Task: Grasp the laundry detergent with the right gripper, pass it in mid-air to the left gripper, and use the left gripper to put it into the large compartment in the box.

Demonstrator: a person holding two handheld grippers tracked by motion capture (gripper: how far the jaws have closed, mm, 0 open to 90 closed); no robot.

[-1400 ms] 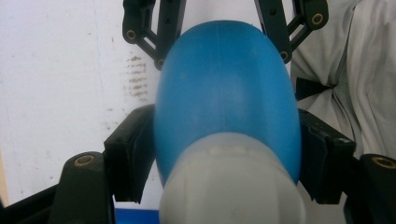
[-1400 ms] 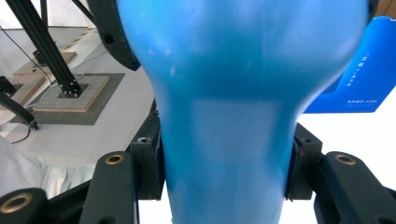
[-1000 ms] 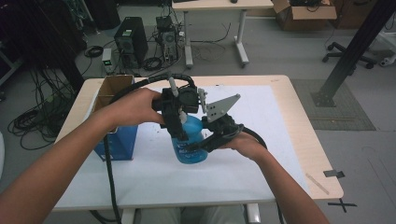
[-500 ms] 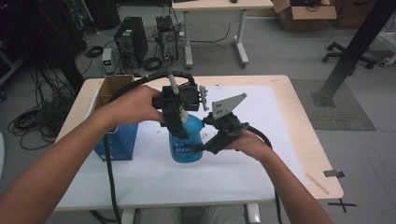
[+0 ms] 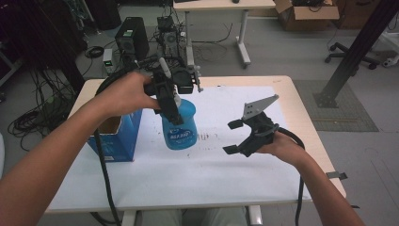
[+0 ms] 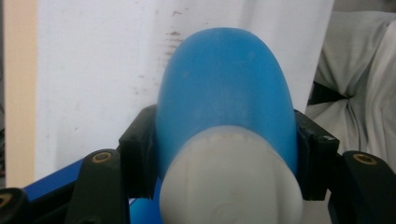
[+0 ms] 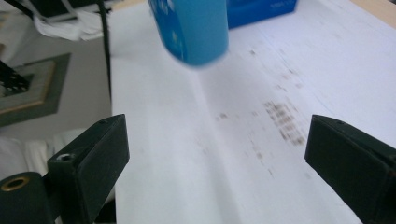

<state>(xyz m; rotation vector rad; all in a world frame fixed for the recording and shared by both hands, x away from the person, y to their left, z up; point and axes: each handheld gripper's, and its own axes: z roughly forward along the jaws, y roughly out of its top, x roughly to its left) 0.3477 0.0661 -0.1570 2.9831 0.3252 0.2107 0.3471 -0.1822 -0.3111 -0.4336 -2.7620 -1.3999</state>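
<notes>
A blue spray bottle (image 5: 179,125) with a white collar hangs tilted just above the white sheet (image 5: 226,179). My left gripper (image 5: 168,106) is shut on its upper part. In the left gripper view the black jaws press both sides of the bottle (image 6: 224,107) below the white collar. My right gripper (image 5: 231,136) is to the right of the bottle and apart from it. Its jaws have just been opening and stand wide with nothing between them. In the right gripper view (image 7: 217,154) the bottle's base (image 7: 194,28) floats farther off, over the sheet.
An open blue cardboard box (image 5: 117,136) stands on the table's left part, close behind the bottle. Brown smudges (image 5: 207,139) mark the sheet's middle. The wooden table edge (image 5: 301,108) runs at the right. Cables and computer gear lie on the floor beyond.
The right gripper let go of the bottle, opened wide and drew away to the right. The left gripper lifted the bottle a little off the sheet.
</notes>
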